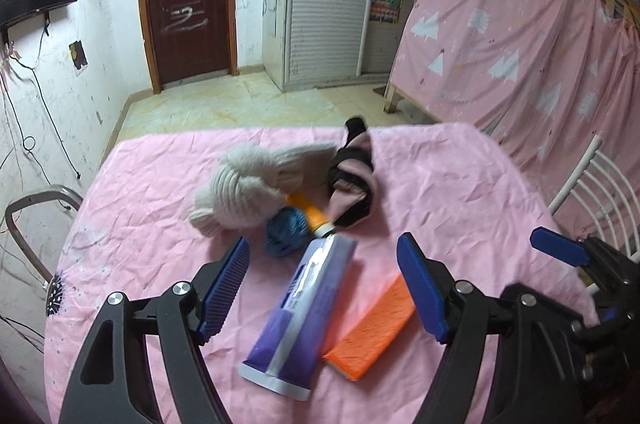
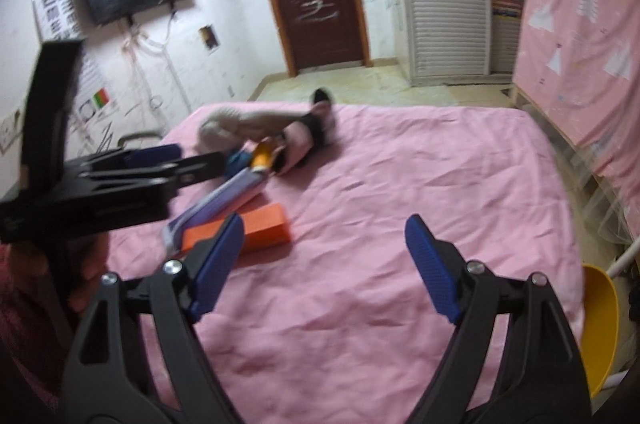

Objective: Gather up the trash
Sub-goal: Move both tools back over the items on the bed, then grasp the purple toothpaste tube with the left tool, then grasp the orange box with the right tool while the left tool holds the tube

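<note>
A pile lies on the pink-covered table [image 1: 460,184]: a purple and white tube [image 1: 304,308], an orange box [image 1: 370,332], a blue yarn ball [image 1: 286,230], an orange-capped bottle [image 1: 310,212], a cream knit hat [image 1: 248,188] and a pink and black sock [image 1: 352,184]. My left gripper [image 1: 324,284] is open above the tube and box, its jaws on either side of them. My right gripper [image 2: 326,264] is open and empty over bare cloth, right of the orange box [image 2: 256,228] and tube [image 2: 224,204]. The left gripper [image 2: 120,176] shows at left in the right wrist view.
A yellow bin [image 2: 600,328] stands by the table's right edge. A white chair back [image 1: 592,192] is at the right and a metal chair frame [image 1: 28,220] at the left. A pink-draped bed frame [image 1: 520,36] stands beyond, with tiled floor [image 1: 224,104] towards the door.
</note>
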Available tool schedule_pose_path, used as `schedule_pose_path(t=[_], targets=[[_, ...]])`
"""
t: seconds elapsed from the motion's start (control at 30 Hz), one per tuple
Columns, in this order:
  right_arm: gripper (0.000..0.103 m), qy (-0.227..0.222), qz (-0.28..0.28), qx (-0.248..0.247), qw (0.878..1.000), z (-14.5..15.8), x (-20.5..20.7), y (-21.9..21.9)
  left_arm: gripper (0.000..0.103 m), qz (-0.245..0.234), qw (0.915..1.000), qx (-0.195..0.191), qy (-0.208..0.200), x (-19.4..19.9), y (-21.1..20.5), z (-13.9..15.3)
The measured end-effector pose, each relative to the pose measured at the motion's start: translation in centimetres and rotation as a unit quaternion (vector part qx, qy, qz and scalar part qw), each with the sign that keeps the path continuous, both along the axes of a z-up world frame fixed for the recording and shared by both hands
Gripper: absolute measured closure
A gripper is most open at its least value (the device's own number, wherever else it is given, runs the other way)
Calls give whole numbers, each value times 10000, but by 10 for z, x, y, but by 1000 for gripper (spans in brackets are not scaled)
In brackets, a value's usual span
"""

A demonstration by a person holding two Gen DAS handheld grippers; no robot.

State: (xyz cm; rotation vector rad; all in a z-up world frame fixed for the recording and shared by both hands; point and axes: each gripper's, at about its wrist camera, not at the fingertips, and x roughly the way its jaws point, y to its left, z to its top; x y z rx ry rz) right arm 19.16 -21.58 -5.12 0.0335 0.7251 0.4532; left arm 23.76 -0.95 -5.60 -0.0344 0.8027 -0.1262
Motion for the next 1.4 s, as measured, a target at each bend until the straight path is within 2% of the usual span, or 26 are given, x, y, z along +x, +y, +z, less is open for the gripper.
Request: schedule_pose_path(t=[0.33,0.43,0.5,0.73,0.83,0.97,1.4], targets=[[24,174,474,-304,9983,-9,-6,36,36,-44,9994,-51,337,13,12,-30],[16,211,595,-334,9974,-12,-7,42,38,-95,9990,-59,421,15,13,-35],[14,200,714,-380,9965,-13,-9,48,41,-132,9989,-26,453,16,11,-38],[6,93,1075,-615,9923,-16,-17,62,74,-236,9978,166,591,21,1,-47],[6,59,1131,-670,9913,-17,-14,65,82,-233,9979,247,544,19,-4,-46],[6,61,1198,-641,9907,-19,-8,69,88,-137,9984,155,518,17,0,-41],[6,193,1440,-881,9855,-29,12,100,88,93,9994,-117,317,6,28,-23]])
